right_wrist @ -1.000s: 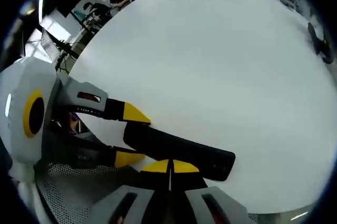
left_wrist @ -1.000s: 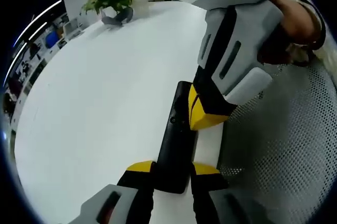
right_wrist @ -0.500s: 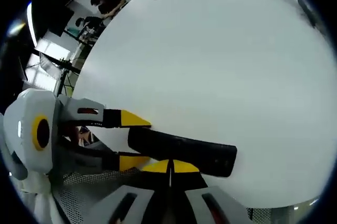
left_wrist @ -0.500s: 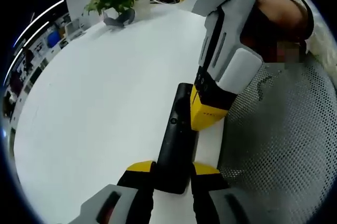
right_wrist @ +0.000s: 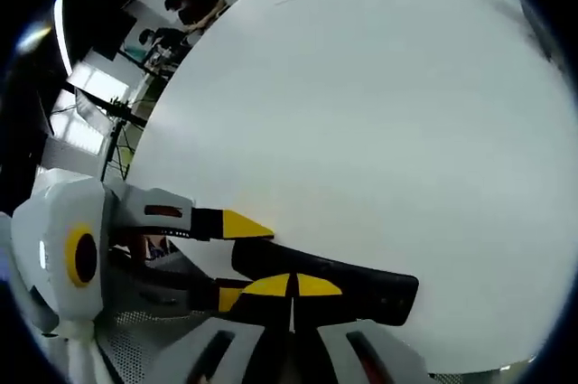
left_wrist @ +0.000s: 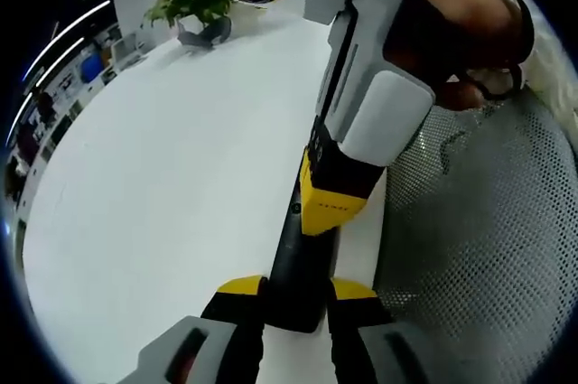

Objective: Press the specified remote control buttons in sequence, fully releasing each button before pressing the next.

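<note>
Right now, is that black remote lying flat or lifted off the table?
Cannot tell: the remote lies lengthwise along the white table, its near end between the left gripper tips.

Matt black remote, smooth white table, seemingly perforated mesh chair

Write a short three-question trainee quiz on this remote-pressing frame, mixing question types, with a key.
1. True or false: the left claw grips the near end of the black remote control.
2. What do the right claw's closed yellow tips sit over? A) the potted plant B) the remote C) the mesh chair
3. Fill in: the remote lies near the white table's ____.

Key: 1 true; 2 B; 3 edge.
</note>
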A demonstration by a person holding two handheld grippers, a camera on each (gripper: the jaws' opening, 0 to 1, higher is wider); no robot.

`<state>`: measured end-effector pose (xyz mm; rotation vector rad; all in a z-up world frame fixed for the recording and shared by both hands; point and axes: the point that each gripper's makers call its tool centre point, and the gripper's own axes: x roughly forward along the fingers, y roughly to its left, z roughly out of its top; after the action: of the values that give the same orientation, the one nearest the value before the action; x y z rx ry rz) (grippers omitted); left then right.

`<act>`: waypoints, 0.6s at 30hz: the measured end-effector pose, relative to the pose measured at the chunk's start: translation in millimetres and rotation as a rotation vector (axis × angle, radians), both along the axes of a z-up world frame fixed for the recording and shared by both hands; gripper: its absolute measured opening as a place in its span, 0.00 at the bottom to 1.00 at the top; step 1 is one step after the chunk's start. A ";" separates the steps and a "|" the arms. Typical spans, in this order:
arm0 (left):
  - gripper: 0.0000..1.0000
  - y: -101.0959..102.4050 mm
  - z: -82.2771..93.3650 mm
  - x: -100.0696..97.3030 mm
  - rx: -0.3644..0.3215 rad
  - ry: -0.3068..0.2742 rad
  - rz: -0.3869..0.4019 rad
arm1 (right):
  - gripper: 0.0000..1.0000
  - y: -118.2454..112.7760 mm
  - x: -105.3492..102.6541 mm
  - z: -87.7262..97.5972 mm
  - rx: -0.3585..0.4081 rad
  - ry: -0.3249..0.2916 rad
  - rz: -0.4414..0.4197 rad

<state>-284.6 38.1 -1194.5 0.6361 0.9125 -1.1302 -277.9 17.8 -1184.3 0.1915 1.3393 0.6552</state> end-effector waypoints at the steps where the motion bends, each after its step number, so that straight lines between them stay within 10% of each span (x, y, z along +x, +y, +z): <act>1: 0.26 -0.1 0.0 0.0 0.000 0.000 0.000 | 0.00 -0.1 -0.7 -2.1 -0.008 0.000 0.005; 18: 0.26 -0.7 0.1 0.5 0.000 0.002 -0.017 | 0.00 -3.4 2.3 -3.6 0.031 0.015 -0.048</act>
<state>-284.0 37.4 -1194.3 0.6436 0.9097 -1.1461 -275.6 14.4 -1187.9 0.2530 1.3354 0.6356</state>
